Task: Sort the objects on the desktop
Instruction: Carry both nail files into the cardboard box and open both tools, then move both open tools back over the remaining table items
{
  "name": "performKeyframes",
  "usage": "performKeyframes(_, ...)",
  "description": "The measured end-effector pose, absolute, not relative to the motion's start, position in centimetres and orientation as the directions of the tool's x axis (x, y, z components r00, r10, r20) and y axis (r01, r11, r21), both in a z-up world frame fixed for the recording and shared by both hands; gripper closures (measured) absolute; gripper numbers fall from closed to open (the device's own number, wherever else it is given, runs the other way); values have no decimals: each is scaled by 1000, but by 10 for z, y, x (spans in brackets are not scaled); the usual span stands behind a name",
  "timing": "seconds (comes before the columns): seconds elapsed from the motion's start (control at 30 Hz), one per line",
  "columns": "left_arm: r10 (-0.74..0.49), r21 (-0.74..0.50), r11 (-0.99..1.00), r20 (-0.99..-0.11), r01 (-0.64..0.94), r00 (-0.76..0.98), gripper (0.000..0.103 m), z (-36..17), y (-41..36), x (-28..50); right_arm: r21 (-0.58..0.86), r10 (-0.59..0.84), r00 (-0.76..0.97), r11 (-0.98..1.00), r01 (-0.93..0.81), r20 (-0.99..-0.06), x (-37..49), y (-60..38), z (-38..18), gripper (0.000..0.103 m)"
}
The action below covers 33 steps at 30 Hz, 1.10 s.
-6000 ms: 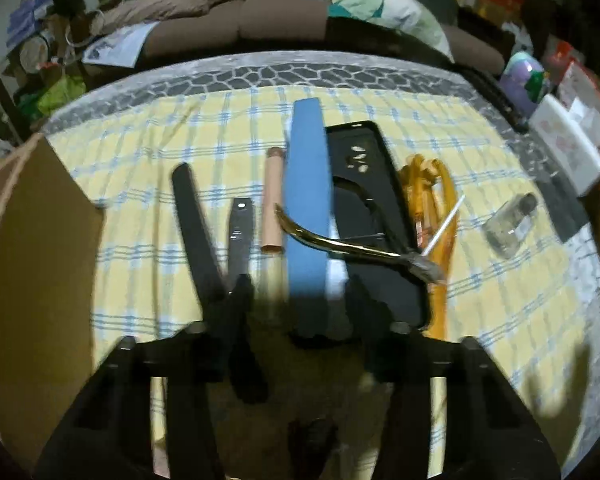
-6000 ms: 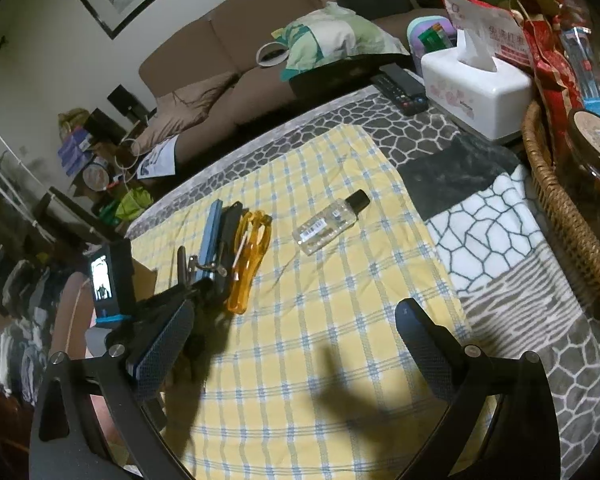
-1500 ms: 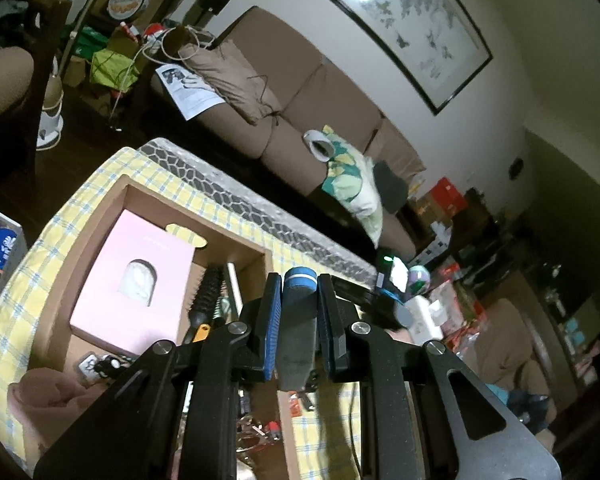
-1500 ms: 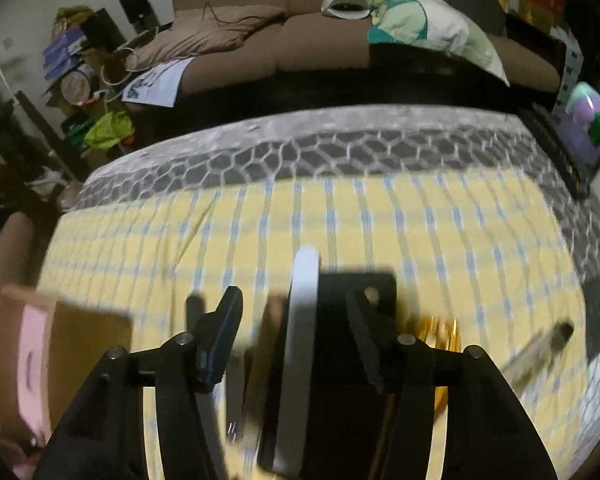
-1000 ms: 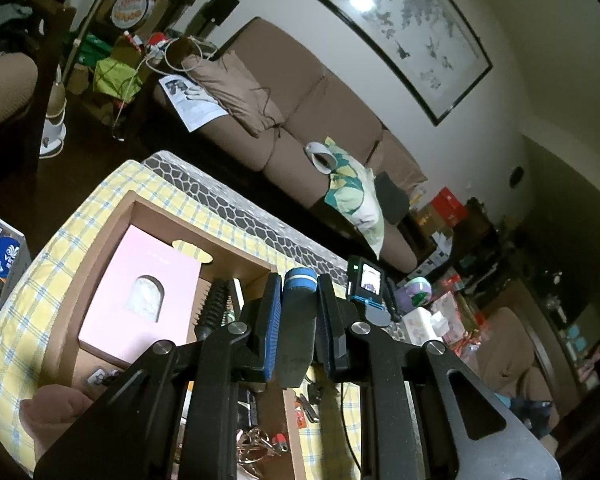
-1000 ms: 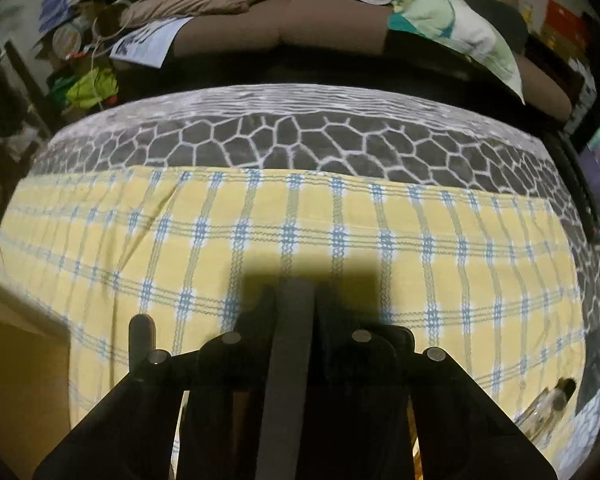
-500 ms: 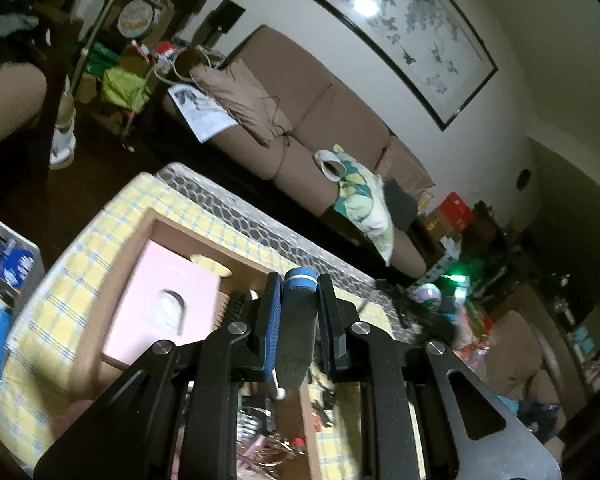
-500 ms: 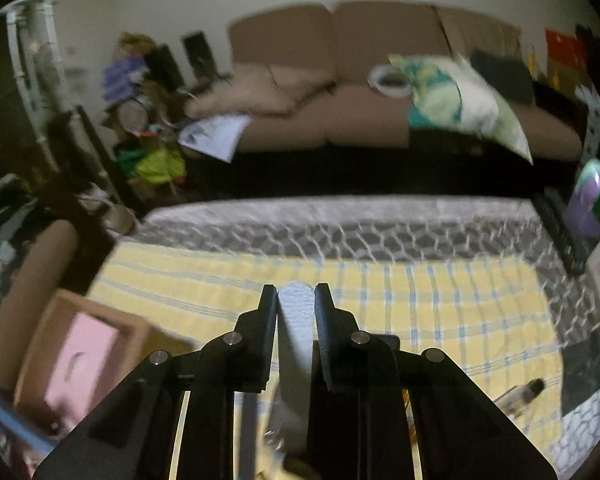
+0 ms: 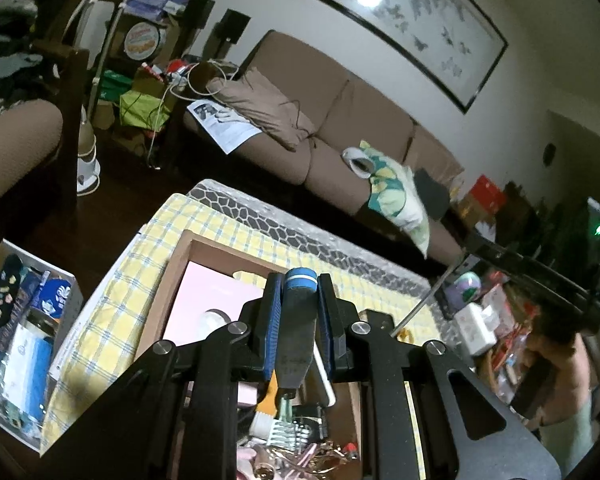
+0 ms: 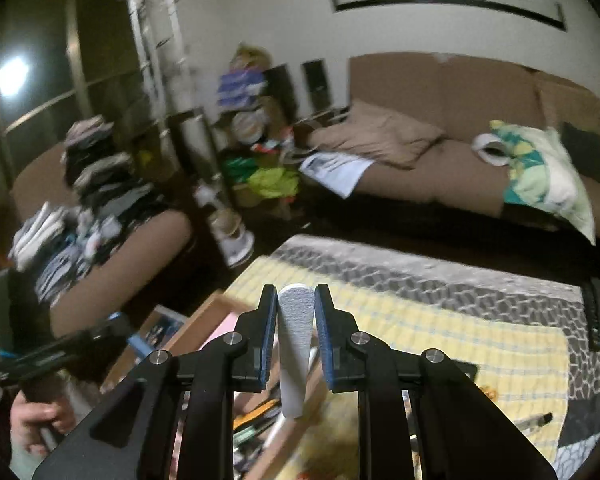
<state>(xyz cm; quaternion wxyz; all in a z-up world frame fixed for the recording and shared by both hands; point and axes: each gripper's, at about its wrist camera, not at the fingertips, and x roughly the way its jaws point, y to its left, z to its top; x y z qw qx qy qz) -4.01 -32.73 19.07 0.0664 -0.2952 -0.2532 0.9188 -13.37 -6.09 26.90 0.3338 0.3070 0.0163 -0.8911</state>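
My left gripper (image 9: 299, 282) is shut on a flat blue strip (image 9: 298, 328) and holds it upright above the open cardboard box (image 9: 188, 248). The box holds a pink case (image 9: 196, 300) and several small items. My right gripper (image 10: 296, 294) is shut on a flat grey-white strip (image 10: 295, 344), raised over the near edge of the same box (image 10: 192, 328). The other hand and gripper show at the right of the left wrist view (image 9: 548, 280).
The table wears a yellow checked cloth (image 10: 480, 340) with a grey patterned border. A clear bottle (image 10: 534, 420) and an orange tool (image 10: 488, 391) lie on it at right. A brown sofa (image 9: 340, 120) stands behind. Cluttered shelves are at left.
Both grippers have risen with their strips. The right one took the grey-white strip off the table and swung left toward the box. The left one stays over the box.
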Motion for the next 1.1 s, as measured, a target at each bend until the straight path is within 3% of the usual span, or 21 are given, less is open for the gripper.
performKeyframes(0.3, 259, -377, -926, -627, -5, -734, 87, 179, -294, -70, 236, -583, -405, -731, 641, -705, -140, -124, 189, 85)
performKeyframes(0.57, 306, -403, -915, -654, -24, -692, 79, 153, -267, -100, 253, -530, -405, -787, 563, -745, -176, -138, 148, 83)
performKeyframes(0.67, 340, -455, -890, -671, 4, -659, 66, 135, -268, -112, 238, -479, -396, -820, 521, -783, -191, -138, 131, 78)
performKeyframes(0.77, 343, -471, -881, -702, 47, -624, 56, 121, -271, -115, 262, -468, -402, -843, 469, -787, -199, -127, 122, 52)
performKeyframes(1.0, 287, -428, -901, -708, 69, -645, 51, 127, -285, -106, 290, -501, -462, -842, 454, -732, -190, -100, 141, 46)
performKeyframes(1.1, 220, -339, -939, -735, 67, -642, 47, 125, -277, -109, 319, -526, -465, -833, 453, -712, -182, -93, 147, 45)
